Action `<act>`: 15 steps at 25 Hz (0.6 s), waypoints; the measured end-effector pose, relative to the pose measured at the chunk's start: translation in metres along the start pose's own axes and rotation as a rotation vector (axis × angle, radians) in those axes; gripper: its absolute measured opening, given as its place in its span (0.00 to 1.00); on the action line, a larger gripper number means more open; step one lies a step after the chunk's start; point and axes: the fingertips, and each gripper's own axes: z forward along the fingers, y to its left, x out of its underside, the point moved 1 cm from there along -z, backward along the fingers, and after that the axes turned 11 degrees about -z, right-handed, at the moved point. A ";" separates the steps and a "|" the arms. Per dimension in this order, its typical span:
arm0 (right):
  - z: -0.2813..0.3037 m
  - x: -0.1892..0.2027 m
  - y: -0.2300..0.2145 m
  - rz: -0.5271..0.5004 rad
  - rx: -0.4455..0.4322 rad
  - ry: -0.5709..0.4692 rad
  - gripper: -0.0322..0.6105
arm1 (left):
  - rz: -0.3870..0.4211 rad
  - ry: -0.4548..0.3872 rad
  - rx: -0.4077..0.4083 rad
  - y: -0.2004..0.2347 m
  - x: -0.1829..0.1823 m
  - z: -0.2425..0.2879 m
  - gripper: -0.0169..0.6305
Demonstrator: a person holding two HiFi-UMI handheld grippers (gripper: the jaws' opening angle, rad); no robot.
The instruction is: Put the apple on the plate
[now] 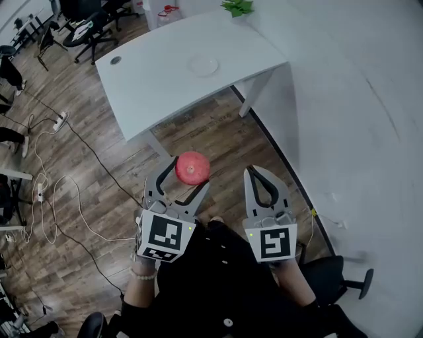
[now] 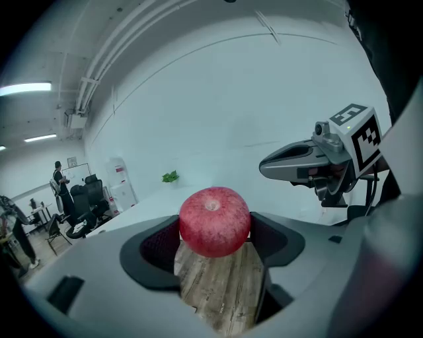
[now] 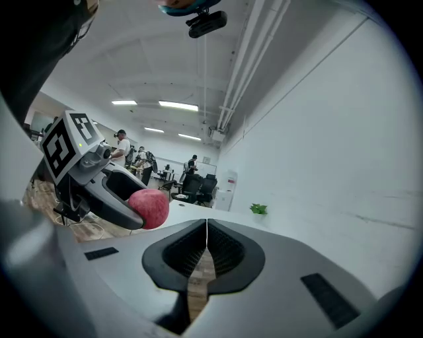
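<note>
A red apple [image 1: 192,168] is clamped between the jaws of my left gripper [image 1: 187,173], held in the air above the wooden floor; in the left gripper view the apple [image 2: 215,221] fills the gap between the dark pads. My right gripper [image 1: 266,179] hangs beside it, jaws shut with nothing between them, and the right gripper view shows the closed tips [image 3: 206,245] and the apple [image 3: 150,207] off to the left. A white plate [image 1: 203,65] lies on the white table [image 1: 152,79] well ahead of both grippers.
A small green plant [image 1: 238,6] stands at the table's far corner. A white wall [image 1: 357,112] runs along the right. Office chairs [image 1: 86,26] and cables [image 1: 46,191] lie to the left on the wood floor. People stand far off in the room.
</note>
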 end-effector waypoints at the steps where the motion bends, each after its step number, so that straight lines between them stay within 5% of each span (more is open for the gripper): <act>1: -0.002 0.001 -0.002 0.004 0.004 -0.002 0.12 | 0.000 -0.001 -0.001 -0.002 0.000 0.001 0.56; 15: -0.029 0.011 -0.010 0.019 -0.006 -0.032 0.12 | 0.038 -0.035 -0.034 -0.028 -0.020 -0.007 0.56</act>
